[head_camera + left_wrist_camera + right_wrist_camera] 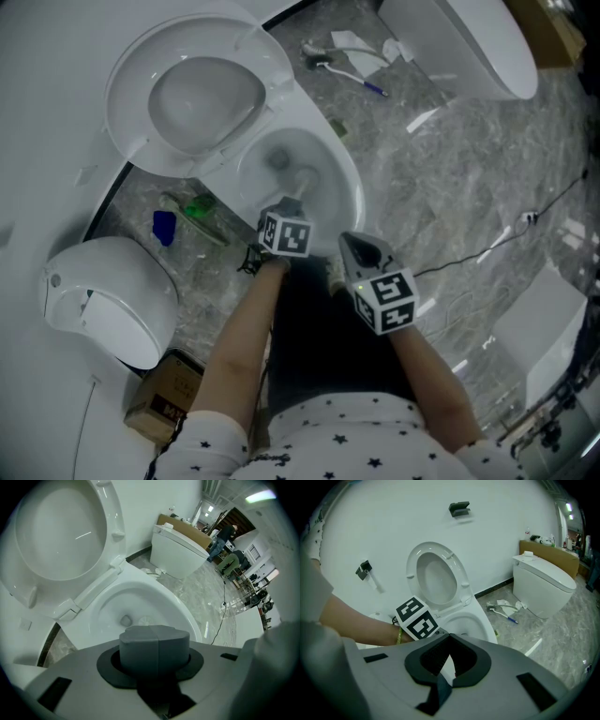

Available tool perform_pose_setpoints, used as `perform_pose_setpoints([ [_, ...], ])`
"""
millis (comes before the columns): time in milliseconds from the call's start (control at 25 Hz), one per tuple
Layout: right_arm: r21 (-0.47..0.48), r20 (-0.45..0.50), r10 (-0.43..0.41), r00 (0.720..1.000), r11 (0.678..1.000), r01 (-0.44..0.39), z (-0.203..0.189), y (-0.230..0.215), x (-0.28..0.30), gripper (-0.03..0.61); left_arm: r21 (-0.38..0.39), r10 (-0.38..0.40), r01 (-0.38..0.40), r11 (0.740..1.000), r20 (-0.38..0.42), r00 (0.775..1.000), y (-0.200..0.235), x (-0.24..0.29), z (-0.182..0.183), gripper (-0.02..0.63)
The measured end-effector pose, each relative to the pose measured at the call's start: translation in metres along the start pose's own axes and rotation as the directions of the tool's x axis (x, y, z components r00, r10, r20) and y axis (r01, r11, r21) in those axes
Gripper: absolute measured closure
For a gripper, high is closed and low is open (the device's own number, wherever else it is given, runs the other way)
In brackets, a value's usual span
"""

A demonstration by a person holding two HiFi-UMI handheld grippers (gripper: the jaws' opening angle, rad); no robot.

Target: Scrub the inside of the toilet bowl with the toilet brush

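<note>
The white toilet bowl [345,178] stands with seat and lid [192,94] raised against the wall. My left gripper [287,208] hovers over the bowl's near rim, shut on the grey toilet brush handle [154,648]. The handle runs down into the bowl, and the white brush head [146,619] lies at the bottom beside the drain [125,619]. In the left gripper view the bowl [178,604] fills the middle. My right gripper [354,248] hangs just right of the left one, by the bowl's front edge. In the right gripper view its jaws [449,660] are shut with nothing between them.
A second toilet [469,42] stands at the back right, with a small brush and paper scraps [349,64] on the floor before it. Left of the bowl lie a green item [199,208] and a blue one [164,227]. A white cover [112,295], a cardboard box [164,394] and a cable [487,248] lie nearby.
</note>
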State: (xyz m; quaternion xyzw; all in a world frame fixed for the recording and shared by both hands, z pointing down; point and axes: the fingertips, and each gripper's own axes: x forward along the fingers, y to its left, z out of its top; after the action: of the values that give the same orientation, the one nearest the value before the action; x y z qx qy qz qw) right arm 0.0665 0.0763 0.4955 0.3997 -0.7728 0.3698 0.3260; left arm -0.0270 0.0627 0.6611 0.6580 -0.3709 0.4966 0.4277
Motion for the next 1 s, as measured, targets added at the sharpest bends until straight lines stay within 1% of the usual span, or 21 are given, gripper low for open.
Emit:
perform_pose_setpoints([
  [640, 0.008, -0.003, -0.001, 1.000, 1.000, 0.001, -0.001, -0.003, 0.000, 0.578, -0.066, 0.020, -0.017, 0.998, 0.046, 0.999, 0.025, 0.000, 0.025, 0.459],
  [1000, 0.012, -0.002, -0.003, 1.000, 1.000, 0.003, 0.000, -0.005, 0.001, 0.578, -0.087, 0.033, -0.028, 0.996, 0.050, 0.998, 0.037, 0.001, 0.033, 0.460],
])
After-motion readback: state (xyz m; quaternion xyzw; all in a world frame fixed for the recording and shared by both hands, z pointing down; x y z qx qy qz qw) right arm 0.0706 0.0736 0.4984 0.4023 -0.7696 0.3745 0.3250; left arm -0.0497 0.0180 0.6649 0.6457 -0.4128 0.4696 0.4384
